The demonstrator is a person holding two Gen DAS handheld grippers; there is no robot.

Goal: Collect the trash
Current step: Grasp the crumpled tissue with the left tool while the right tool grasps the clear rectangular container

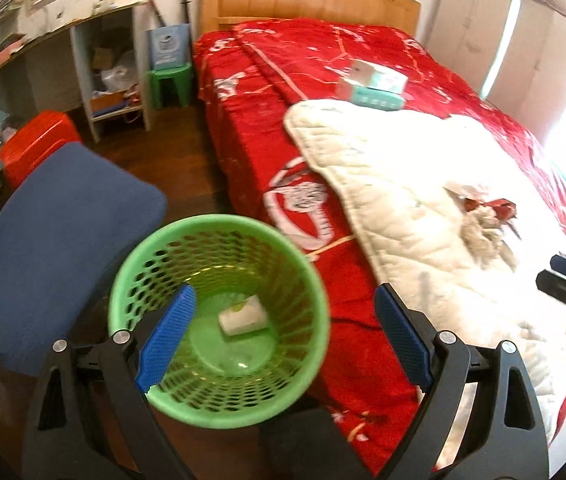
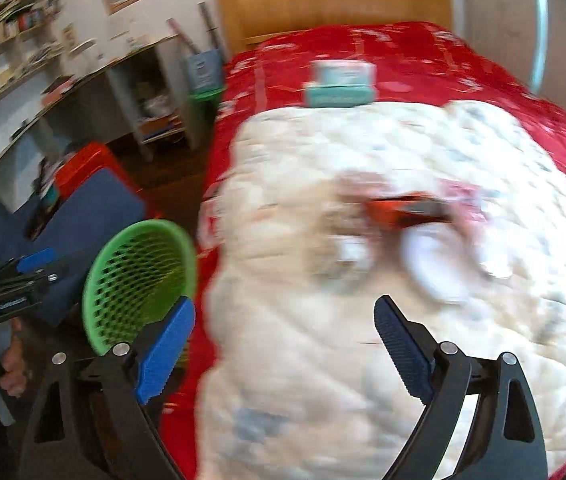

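Bedroom scene: left gripper [image 1: 285, 334], fingers spread wide and holding nothing, above green mesh basket [image 1: 219, 320] on floor beside bed [image 1: 251, 128]; white box [image 1: 243, 315] inside basket. Right gripper [image 2: 285, 344], fingers wide, empty, over white quilt [image 2: 323, 352] where blurred wrappers [image 2: 403, 210] lie.

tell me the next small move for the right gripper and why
Probably ease the right gripper forward toward the trash pile on the white quilt. Its jaws are open and empty, the scraps lie ahead of it, and the green basket beside the bed holds only one white piece, so more is left to collect.
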